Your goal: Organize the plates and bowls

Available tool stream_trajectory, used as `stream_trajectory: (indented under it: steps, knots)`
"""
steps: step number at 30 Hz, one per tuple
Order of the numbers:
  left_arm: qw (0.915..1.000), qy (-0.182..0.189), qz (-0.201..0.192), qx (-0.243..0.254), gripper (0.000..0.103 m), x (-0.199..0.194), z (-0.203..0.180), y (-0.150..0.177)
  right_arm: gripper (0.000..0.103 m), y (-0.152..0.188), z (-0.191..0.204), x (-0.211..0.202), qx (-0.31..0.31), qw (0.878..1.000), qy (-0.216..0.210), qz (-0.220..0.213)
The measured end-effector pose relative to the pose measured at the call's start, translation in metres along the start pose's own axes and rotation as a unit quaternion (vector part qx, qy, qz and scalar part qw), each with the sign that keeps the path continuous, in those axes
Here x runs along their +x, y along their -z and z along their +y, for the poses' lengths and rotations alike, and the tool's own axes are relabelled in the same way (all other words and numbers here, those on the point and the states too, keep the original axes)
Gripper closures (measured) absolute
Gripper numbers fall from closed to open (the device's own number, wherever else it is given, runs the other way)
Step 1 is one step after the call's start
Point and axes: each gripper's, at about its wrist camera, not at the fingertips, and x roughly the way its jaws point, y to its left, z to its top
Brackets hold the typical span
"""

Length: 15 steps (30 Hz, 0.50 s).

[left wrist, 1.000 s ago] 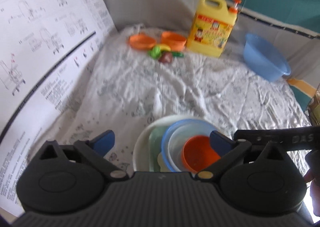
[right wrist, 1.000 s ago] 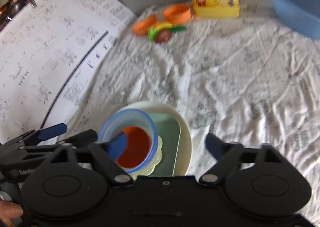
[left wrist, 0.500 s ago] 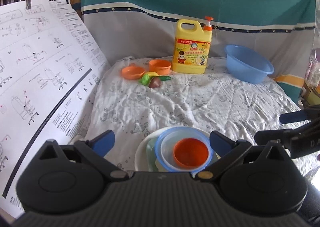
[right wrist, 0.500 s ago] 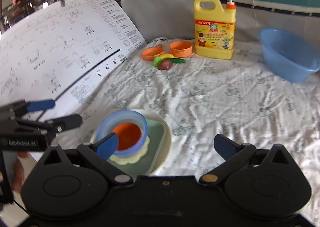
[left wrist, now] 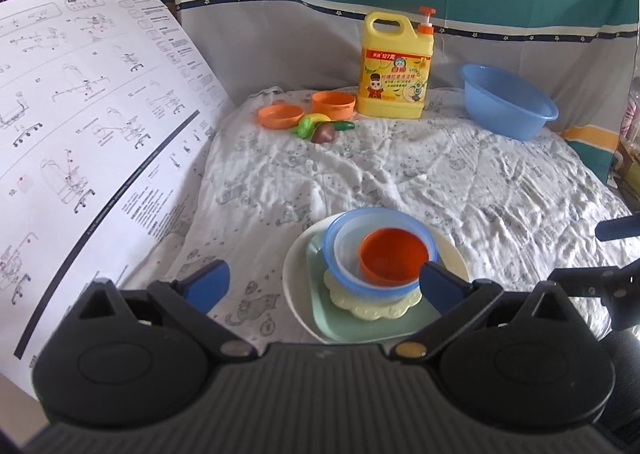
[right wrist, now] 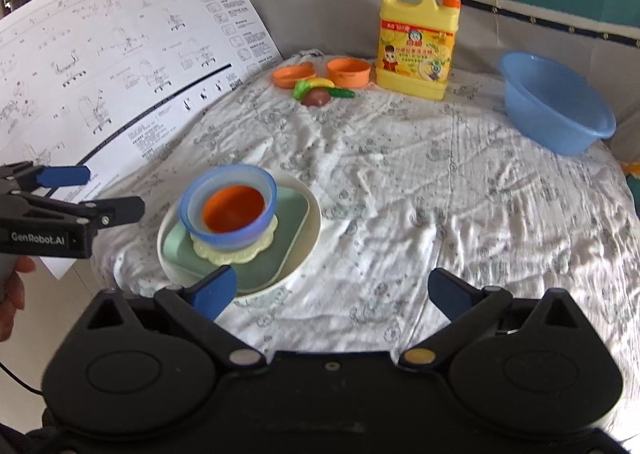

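A stack stands near the table's front: a round cream plate [left wrist: 292,274] [right wrist: 312,230], a green square plate [left wrist: 320,310] [right wrist: 280,254], a pale yellow scalloped dish [left wrist: 372,310] [right wrist: 232,254], a blue bowl [left wrist: 340,225] [right wrist: 236,177] and an orange bowl [left wrist: 392,254] [right wrist: 234,207] nested on top. My left gripper [left wrist: 324,284] is open, hanging just in front of the stack and holding nothing. My right gripper [right wrist: 332,288] is open too, empty, to the right of the stack. The left gripper [right wrist: 88,189] also shows at the left edge of the right wrist view.
At the back stand an orange bowl [left wrist: 333,101], an orange dish [left wrist: 280,115], toy vegetables [left wrist: 322,127], a yellow detergent jug [left wrist: 396,65] and a blue basin [left wrist: 506,99]. A large instruction sheet [left wrist: 80,125] leans along the left. The wrinkled white cloth [left wrist: 440,181] covers the table.
Both grippers have pulled back and up from the stack. The right gripper's finger has left the blue bowl. The stack stays where it was.
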Motion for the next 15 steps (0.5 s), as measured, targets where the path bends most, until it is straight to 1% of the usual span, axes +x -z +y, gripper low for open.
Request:
stream_trajectory:
  steps: [7,15]
  knots:
    - [0.9999,-0.009,0.010,-0.001,0.000,0.002,-0.001,0.004,0.000,0.005,-0.006,0.000,0.019,1.000,0.007,0.005]
    - [0.9993,-0.014,0.034,-0.003,0.000,0.014,-0.001,0.014,0.000,0.006,-0.002,0.004,0.013,1.000,0.007,0.014]
